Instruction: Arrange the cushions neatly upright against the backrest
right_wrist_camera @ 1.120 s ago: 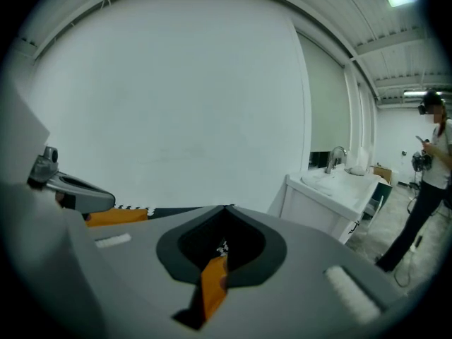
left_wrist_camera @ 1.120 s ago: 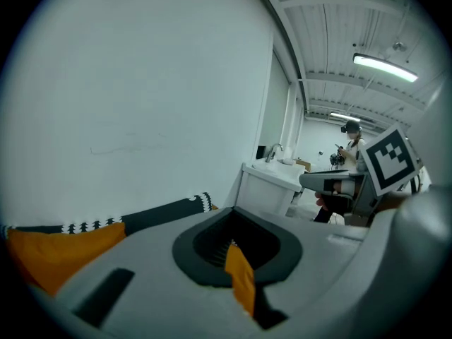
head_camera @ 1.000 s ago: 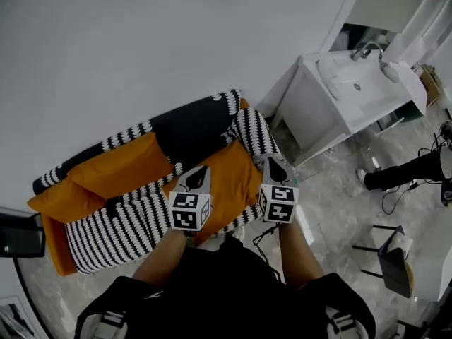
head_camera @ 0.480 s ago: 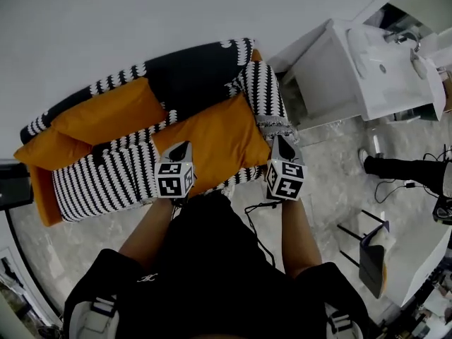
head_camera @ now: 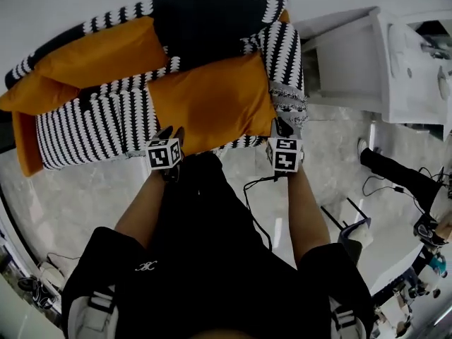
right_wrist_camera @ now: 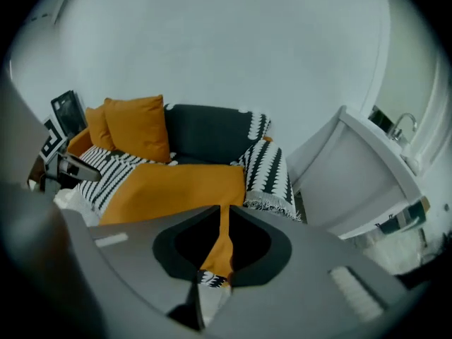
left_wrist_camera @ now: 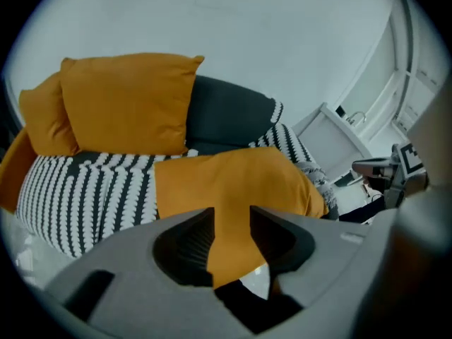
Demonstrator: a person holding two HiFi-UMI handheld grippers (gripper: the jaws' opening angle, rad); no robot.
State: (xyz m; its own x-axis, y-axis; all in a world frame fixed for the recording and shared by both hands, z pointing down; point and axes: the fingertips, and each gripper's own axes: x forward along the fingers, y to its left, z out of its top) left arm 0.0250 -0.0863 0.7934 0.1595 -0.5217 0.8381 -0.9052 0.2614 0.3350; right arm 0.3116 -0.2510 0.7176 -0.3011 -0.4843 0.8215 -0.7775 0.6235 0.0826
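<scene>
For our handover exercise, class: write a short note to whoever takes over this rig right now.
Left gripper: fingers have just been opening, apart around the flat cushion's front edge, no grip yet.
Right gripper: fingers have just been opening too, slightly apart at that cushion's other front corner.
Done: a cushion and a second cushion stand against the backrest.
Left: grip the flat cushion on the seat and stand it upright beside them.

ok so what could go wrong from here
The left tongs and right tongs have just been opening, with only the front corners of the flat cushion between them. Closed on so little, a corner could slip out on the lift. It lies at the seat's front edge, so it might slide off.
</scene>
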